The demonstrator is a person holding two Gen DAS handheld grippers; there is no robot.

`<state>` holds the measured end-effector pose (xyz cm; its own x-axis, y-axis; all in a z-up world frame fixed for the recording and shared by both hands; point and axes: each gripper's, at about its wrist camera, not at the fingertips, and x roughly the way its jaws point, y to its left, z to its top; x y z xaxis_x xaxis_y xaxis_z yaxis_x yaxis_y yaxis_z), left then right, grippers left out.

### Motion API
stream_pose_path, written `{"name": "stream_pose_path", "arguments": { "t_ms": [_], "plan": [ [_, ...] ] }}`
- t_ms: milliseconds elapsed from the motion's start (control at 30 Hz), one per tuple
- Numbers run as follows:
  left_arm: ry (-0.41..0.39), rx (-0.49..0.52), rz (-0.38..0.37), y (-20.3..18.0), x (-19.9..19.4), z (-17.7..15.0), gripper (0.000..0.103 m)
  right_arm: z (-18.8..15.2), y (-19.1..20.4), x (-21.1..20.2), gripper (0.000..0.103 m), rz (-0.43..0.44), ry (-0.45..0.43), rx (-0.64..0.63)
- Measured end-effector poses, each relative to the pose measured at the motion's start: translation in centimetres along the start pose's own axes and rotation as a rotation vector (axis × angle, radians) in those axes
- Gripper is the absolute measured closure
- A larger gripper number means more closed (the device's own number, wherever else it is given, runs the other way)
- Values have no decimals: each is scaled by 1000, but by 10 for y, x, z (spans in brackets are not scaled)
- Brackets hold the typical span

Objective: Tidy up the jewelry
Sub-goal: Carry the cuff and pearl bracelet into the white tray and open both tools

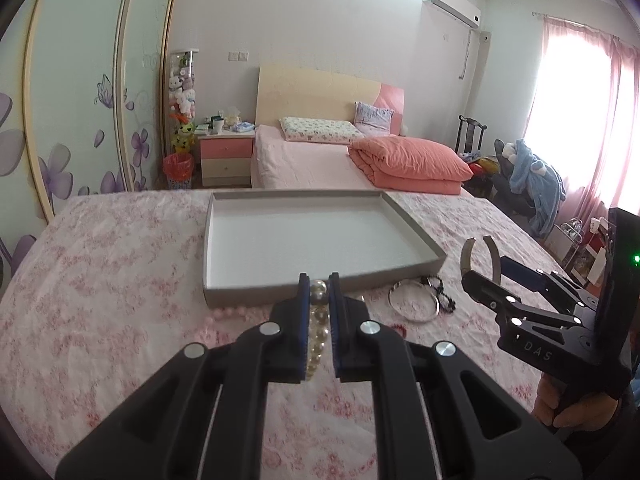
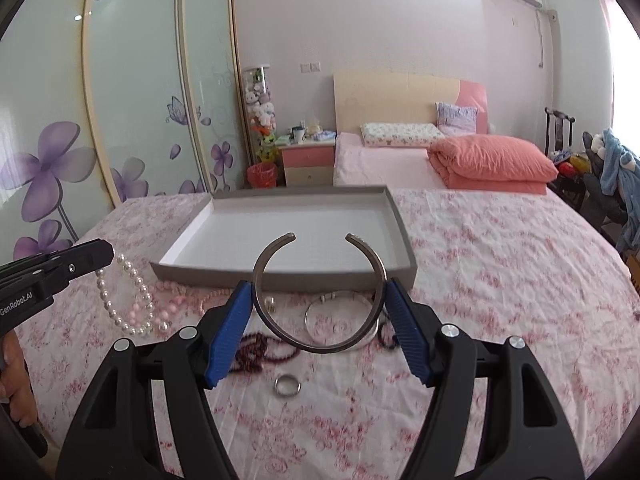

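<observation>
My left gripper (image 1: 319, 280) is shut on a white pearl bracelet (image 1: 318, 320), held above the cloth just before the near wall of the grey tray (image 1: 320, 288). In the right wrist view the left gripper (image 2: 100, 258) shows at the left with the pearl bracelet (image 2: 128, 300) hanging from it. My right gripper (image 2: 320, 288) is shut on an open silver cuff bangle (image 2: 320, 344), held upright in front of the tray (image 2: 280, 276). In the left wrist view the right gripper (image 1: 480, 276) holds the cuff (image 1: 466, 256) to the right of the tray.
On the pink floral cloth lie a thin silver bangle (image 2: 316, 320), a silver ring (image 2: 287, 385), dark red beads (image 2: 256, 354), pink beads (image 2: 168, 312) and black beads (image 1: 444, 298). A bed with an orange quilt (image 2: 492, 164) stands behind the table.
</observation>
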<state>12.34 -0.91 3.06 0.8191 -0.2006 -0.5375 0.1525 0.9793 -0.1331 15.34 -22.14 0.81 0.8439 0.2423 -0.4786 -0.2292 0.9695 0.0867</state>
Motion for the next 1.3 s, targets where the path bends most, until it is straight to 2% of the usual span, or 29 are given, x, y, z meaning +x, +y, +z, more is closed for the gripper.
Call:
{"name": "stream_pose_path", "arguments": {
  "t_ms": [167, 400, 633, 900, 1100, 1267, 1300],
  "plan": [
    [-60, 18, 37, 4, 7, 36, 93, 30, -3, 14, 35, -5, -75, -10],
    [-64, -4, 69, 16, 51, 77, 93, 61, -7, 67, 35, 2, -63, 4],
    [-6, -14, 103, 32, 115, 94, 93, 71, -17, 144, 35, 16, 75, 38],
    [77, -32, 96, 49, 174, 96, 93, 65, -22, 215, 35, 10, 286, 39],
    [120, -48, 97, 58, 201, 93, 93, 60, -19, 239, 35, -15, 378, 28],
    [148, -63, 122, 65, 215, 88, 93, 60, -20, 244, 34, -21, 407, 41],
    [156, -72, 129, 68, 217, 89, 92, 62, -21, 239, 31, -12, 401, 50]
  ]
}}
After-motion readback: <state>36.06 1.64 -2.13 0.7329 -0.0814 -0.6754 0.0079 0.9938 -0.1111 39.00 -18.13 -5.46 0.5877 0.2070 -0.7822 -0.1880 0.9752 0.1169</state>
